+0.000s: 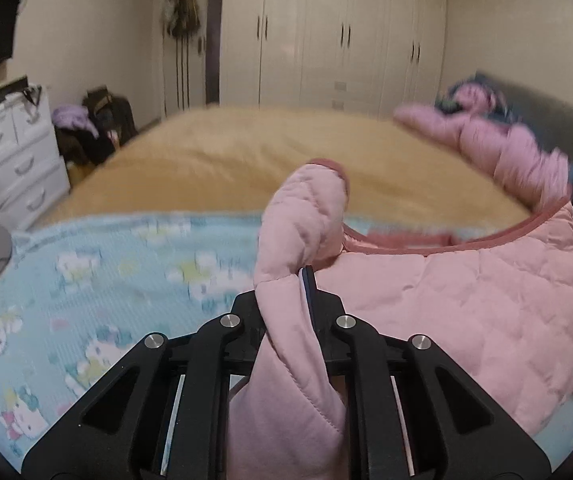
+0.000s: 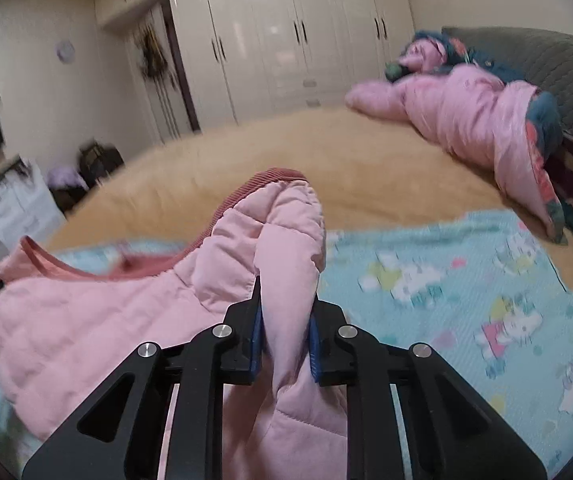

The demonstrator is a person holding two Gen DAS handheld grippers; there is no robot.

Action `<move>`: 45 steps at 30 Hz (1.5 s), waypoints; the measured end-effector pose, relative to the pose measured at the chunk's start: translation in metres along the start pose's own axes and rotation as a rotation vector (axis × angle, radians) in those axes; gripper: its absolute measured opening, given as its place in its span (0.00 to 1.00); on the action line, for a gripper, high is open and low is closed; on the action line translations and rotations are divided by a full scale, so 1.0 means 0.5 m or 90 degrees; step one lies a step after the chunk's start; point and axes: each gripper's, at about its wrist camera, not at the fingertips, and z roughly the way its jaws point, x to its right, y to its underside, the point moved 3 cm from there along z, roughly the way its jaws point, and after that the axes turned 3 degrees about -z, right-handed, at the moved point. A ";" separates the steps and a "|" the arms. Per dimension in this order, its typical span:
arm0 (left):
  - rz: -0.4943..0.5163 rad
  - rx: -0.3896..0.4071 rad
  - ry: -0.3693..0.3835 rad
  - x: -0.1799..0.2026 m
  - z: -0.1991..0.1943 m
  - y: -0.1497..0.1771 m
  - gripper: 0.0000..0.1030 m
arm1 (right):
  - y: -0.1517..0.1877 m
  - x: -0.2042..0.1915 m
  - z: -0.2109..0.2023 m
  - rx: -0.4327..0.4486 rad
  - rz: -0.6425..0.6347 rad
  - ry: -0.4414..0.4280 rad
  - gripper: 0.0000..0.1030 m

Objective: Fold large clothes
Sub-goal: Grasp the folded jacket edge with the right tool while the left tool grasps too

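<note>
1. The left gripper (image 1: 286,300) had its jaws pressed tight on a fold of the pink quilted jacket (image 1: 466,320), the cloth bunched between them and trailing back toward the camera
2. The right gripper (image 2: 286,320) pinched another fold of the same jacket (image 2: 86,320); its blue pads (image 2: 255,340) stood on either side of the pink cloth and pressed into it
3. The jacket lay on the near part of the bed, over a light blue sheet (image 1: 106,280) printed with cartoon cats, which also showed in the right wrist view (image 2: 466,280)
4. In the left wrist view the body of the jacket spread out to the right of the jaws, and a padded part stood upright just past them, edged with a darker pink ribbed trim (image 1: 426,240)
5. In the right wrist view the body of the jacket spread to the left, and a similar padded part rose just beyond the jaws
6. Beyond the sheet the bed was covered by a yellow blanket (image 1: 246,152)
7. At the far right of the bed lay a second pink padded garment (image 2: 466,120), well apart from the held jacket, against a grey headboard (image 2: 546,64)
8. A white wardrobe (image 1: 326,32) with dark handles filled the far wall
9. A white chest of drawers (image 1: 18,152) stood to the left of the bed, with a heap of dark and purple things (image 1: 90,120) on the floor just beside it
10. Both views were blurred, so fine detail of the far things could not be told
</note>
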 end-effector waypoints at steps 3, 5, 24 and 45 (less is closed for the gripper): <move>0.003 0.046 -0.015 0.014 -0.009 -0.042 0.07 | -0.055 -0.009 -0.022 0.050 0.005 -0.002 0.16; -0.016 0.050 -0.017 0.015 -0.001 -0.063 0.07 | -0.077 -0.007 -0.012 0.056 0.011 0.006 0.16; 0.000 -0.048 -0.062 0.003 0.176 -0.019 0.08 | 0.030 0.055 0.194 -0.070 0.047 0.074 0.16; -0.022 -0.124 -0.089 -0.026 0.245 0.072 0.21 | 0.146 0.074 0.292 -0.205 0.061 0.126 0.33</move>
